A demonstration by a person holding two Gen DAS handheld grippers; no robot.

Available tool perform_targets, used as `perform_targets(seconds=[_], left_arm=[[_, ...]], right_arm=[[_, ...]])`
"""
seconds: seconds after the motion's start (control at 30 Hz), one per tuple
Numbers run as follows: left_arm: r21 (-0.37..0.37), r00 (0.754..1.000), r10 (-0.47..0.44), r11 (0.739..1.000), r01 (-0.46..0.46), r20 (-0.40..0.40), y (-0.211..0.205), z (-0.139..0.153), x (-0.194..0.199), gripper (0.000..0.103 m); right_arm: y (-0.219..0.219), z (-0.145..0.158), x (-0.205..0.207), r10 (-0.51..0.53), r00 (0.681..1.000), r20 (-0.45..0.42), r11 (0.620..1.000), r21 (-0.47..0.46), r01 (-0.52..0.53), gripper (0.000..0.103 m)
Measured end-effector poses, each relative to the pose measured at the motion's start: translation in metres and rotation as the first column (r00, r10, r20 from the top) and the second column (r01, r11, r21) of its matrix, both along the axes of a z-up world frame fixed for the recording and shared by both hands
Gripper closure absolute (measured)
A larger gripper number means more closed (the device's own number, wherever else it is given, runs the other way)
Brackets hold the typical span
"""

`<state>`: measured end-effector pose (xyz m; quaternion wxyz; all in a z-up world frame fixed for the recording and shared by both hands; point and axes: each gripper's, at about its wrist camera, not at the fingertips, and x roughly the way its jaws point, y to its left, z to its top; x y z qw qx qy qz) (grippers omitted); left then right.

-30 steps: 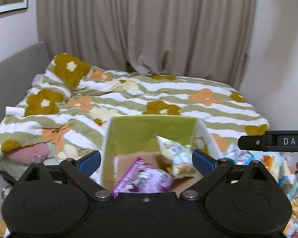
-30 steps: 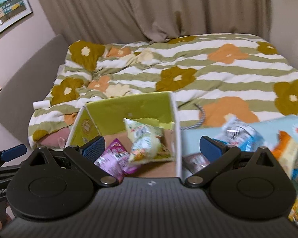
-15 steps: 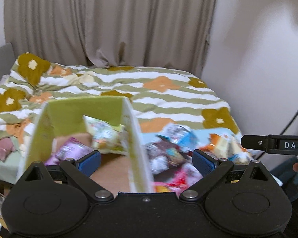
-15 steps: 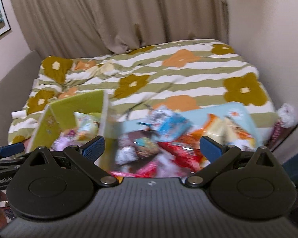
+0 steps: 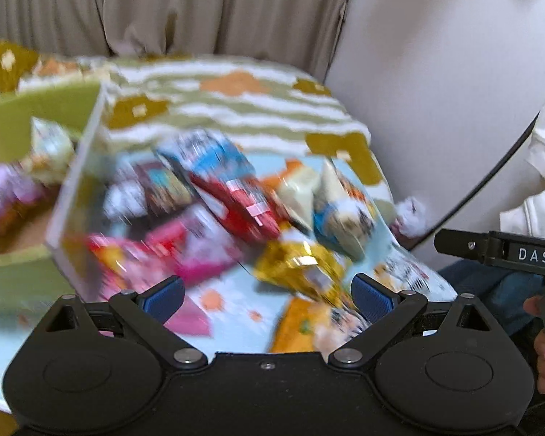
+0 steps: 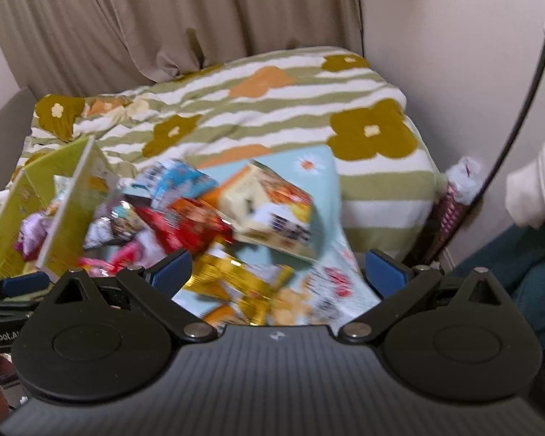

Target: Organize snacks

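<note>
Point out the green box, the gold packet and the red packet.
green box [image 6: 67, 214], right wrist view, its near side wall.
gold packet [image 6: 229, 279], right wrist view, its shiny middle.
red packet [image 6: 189, 225], right wrist view, its middle.

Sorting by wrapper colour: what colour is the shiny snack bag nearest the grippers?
Gold, a crinkly metallic snack bag; it shows best in the left wrist view.
</note>
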<state>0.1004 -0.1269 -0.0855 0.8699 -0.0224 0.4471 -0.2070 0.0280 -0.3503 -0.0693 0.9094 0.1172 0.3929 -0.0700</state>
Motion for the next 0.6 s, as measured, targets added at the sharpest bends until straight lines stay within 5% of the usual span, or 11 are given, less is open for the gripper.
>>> perform_targets(seconds=[0.3,0.6], left_arm=[[-0.004,0.984,0.049,0.999,-0.051,-0.17,-0.035,-0.056,0.002,0.003],[-0.02,0.965,0.077,0.996,-0.084,-0.249,-0.051,-0.089,0.001,0.003]], right_arm=[[-0.038,-0.043,0.003,0.029,0.999,-0.043,0.999,0.045,-0.028,0.0],[-0.039,-0.063,0.012,0.098,0.993,-0.069,0.995,0.033,-0.096,0.0]])
